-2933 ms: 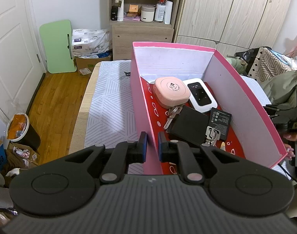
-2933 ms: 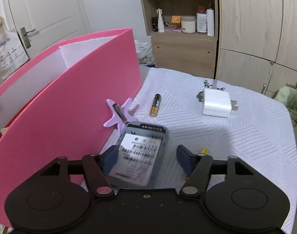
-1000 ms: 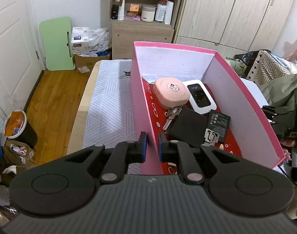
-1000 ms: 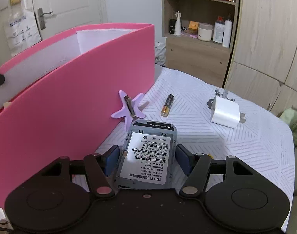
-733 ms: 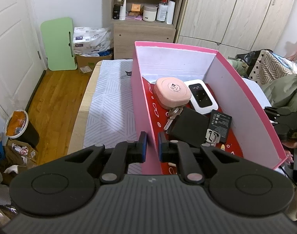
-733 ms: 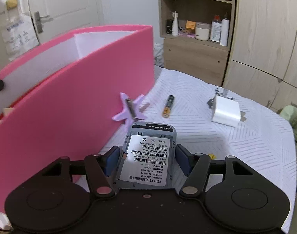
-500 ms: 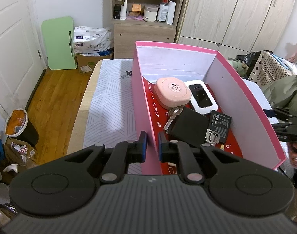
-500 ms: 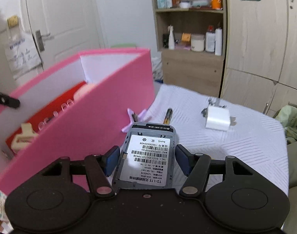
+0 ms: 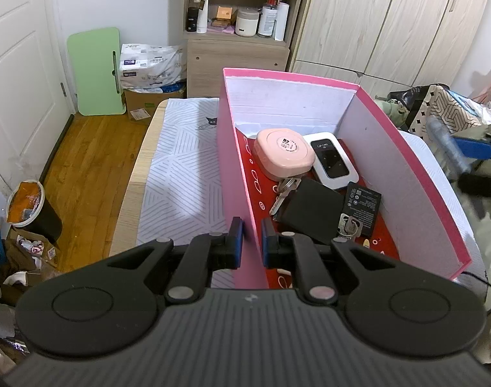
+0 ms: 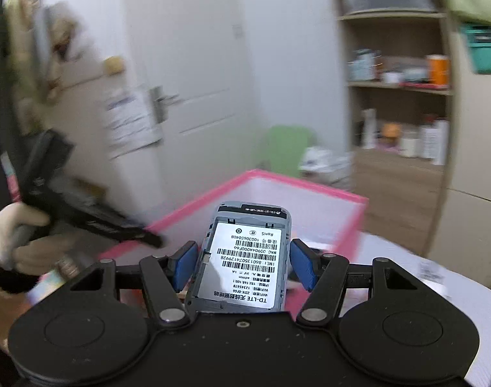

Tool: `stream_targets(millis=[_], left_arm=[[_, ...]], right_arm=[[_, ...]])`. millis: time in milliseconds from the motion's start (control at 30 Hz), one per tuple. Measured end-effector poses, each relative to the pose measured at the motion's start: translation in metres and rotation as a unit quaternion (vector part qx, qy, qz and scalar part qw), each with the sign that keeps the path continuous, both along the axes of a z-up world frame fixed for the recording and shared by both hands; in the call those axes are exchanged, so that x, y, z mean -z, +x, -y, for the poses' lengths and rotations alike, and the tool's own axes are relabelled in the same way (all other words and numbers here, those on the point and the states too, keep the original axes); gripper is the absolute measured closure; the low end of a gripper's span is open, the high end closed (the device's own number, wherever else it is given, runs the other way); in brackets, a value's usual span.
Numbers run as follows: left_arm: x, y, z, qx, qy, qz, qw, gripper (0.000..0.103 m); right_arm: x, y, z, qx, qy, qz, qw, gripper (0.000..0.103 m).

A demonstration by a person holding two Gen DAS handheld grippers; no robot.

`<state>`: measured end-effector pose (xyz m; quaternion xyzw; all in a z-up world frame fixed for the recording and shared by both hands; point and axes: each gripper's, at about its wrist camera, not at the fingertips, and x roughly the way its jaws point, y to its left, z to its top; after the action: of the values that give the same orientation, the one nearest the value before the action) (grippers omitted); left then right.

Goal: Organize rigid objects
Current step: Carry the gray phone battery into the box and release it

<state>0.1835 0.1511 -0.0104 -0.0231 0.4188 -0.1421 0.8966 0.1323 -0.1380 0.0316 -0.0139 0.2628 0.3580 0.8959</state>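
A pink box (image 9: 232,167) stands on the striped cloth. It holds a pink round case (image 9: 282,153), a white router (image 9: 330,159), keys (image 9: 282,193), a black wallet (image 9: 311,209) and a black battery (image 9: 361,204). My left gripper (image 9: 248,246) is shut on the box's near left wall. My right gripper (image 10: 242,266) is shut on a grey router back shell (image 10: 245,258) with a barcode label, held above the box (image 10: 297,187). It shows blurred at the right of the left wrist view (image 9: 461,158).
A shelf unit (image 9: 235,25) and wardrobes (image 9: 390,22) stand behind the table. A green board (image 9: 95,71) leans by the door. A bin (image 9: 29,209) sits on the wooden floor at left. Clothes (image 9: 438,109) pile at right.
My right gripper has risen with the grey shell from the cloth beside the box to above the box's rim, swinging left. The left gripper has stayed clamped on the box wall.
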Motion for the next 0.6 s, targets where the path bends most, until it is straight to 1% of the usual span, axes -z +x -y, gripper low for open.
stream_targets(millis=[67,133,167,267,333,400,467,533,600], left_arm=[[0.0,0.0,-0.002,0.002,-0.001,-0.001,1.0,0.092],[0.0,0.001,-0.002,0.003,-0.004,-0.001,1.0,0.092],[0.001,0.001,-0.002,0.001,-0.006,-0.001,1.0,0.092],[0.002,0.001,-0.005,-0.004,-0.017,0.002,0.9998,0.092],[0.003,-0.001,-0.007,-0.006,-0.024,0.005,0.9997,0.092],[0.003,-0.001,-0.01,-0.007,-0.031,0.004,0.9995,0.092],[0.003,-0.001,-0.01,-0.006,-0.031,0.004,0.9995,0.092],[0.003,0.0,-0.01,-0.005,-0.032,0.004,0.9995,0.092],[0.003,0.001,-0.01,-0.006,-0.032,0.003,0.9995,0.092]], right_arm=[[0.002,0.008,-0.021,-0.032,-0.026,-0.022,0.999,0.035],[0.008,0.016,-0.042,-0.064,-0.059,-0.046,0.995,0.035],[0.011,0.02,-0.05,-0.07,-0.076,-0.057,0.993,0.035],[0.026,0.023,-0.071,-0.067,-0.14,-0.073,0.985,0.035],[0.037,0.025,-0.077,-0.058,-0.167,-0.073,0.982,0.035],[0.045,0.028,-0.079,-0.047,-0.183,-0.081,0.979,0.035],[0.048,0.03,-0.08,-0.04,-0.189,-0.094,0.977,0.035],[0.045,0.03,-0.078,-0.033,-0.194,-0.089,0.976,0.035],[0.041,0.03,-0.074,-0.029,-0.184,-0.091,0.978,0.035]])
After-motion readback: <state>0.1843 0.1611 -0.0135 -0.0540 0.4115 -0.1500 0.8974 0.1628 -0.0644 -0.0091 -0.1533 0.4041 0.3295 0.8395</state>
